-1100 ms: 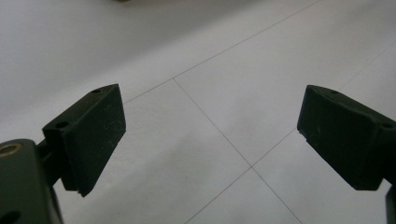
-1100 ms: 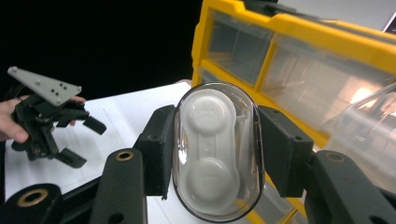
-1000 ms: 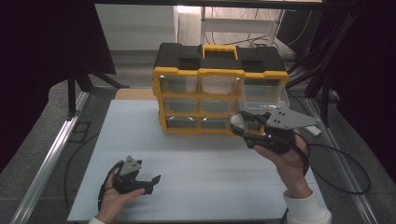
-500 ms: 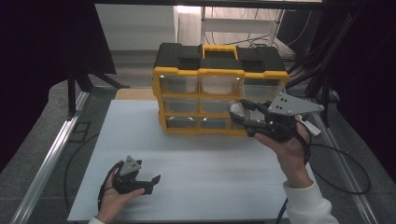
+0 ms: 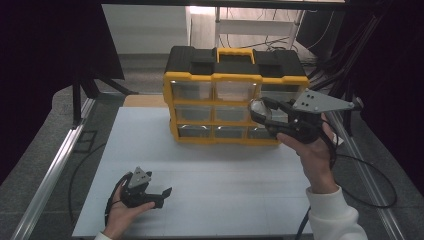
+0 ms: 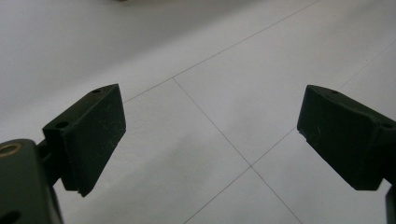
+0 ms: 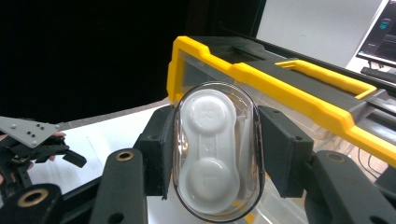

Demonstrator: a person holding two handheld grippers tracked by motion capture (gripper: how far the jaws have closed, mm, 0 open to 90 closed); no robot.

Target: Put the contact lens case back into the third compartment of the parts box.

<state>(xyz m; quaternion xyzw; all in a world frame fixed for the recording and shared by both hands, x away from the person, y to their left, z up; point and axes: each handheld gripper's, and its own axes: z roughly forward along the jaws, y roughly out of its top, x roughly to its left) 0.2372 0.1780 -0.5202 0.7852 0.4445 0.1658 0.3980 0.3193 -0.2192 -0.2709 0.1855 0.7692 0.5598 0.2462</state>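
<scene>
Raised since a second ago: my right gripper (image 5: pixel 256 111), now level with the upper drawers of the organizer.

Item: clear oval case (image 7: pixel 217 149) with a white insert, clamped between my right gripper's pads, in the air before the yellow-and-black drawer organizer (image 5: pixel 235 95).

Item: my left gripper (image 5: pixel 162 192), unmoved, jaws spread and holding nothing, low over the white table (image 5: pixel 225 170).

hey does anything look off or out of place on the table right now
Nothing stands out. The yellow and black drawer cabinet stands square at the far end of the white table, nothing spilled. The right gripper holds a clear oval case in front of it. The left gripper rests open, low over the table.
</scene>
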